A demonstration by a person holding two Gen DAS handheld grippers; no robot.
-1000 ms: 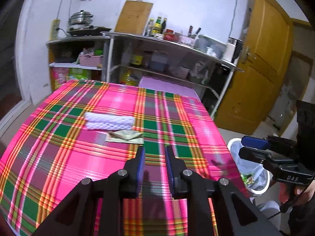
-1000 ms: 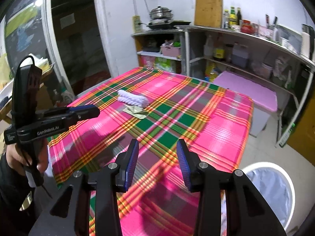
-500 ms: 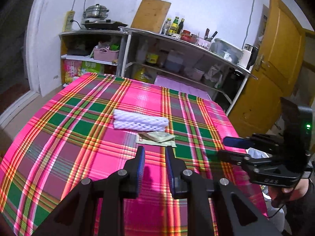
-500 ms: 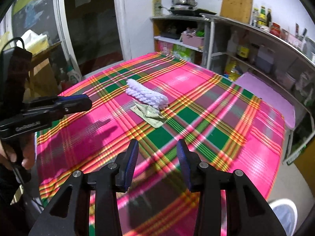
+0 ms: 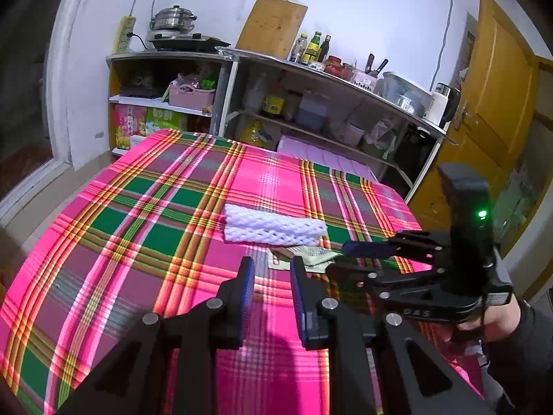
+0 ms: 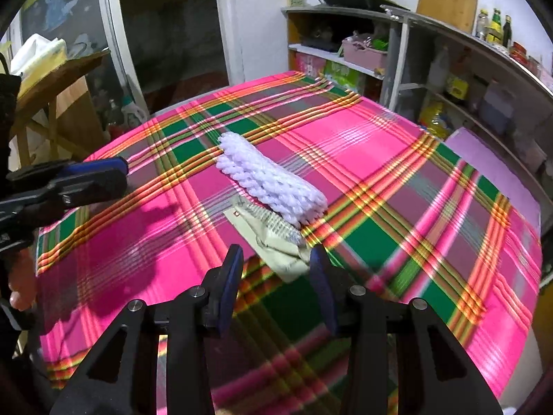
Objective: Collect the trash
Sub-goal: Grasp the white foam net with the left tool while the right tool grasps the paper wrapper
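**Both grippers hovering by the trash on the table**

The right gripper (image 6: 274, 269) is sitting open right at the near end of the wrapper (image 6: 273, 238), which is lying flat on the plaid cloth (image 6: 380, 159), touching the white foam net (image 6: 269, 180). The left gripper (image 5: 271, 276) is hanging a bit back, jaws only slightly apart, holding nothing.

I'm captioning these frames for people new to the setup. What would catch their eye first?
The loud pink, green and orange plaid cloth covering the table dominates both views. Mid-table lies a white foam net with a crumpled wrapper beside it, apparently touching. The open right gripper hovers at the wrapper's near end, while the left gripper, open narrower, points at it from the other side.
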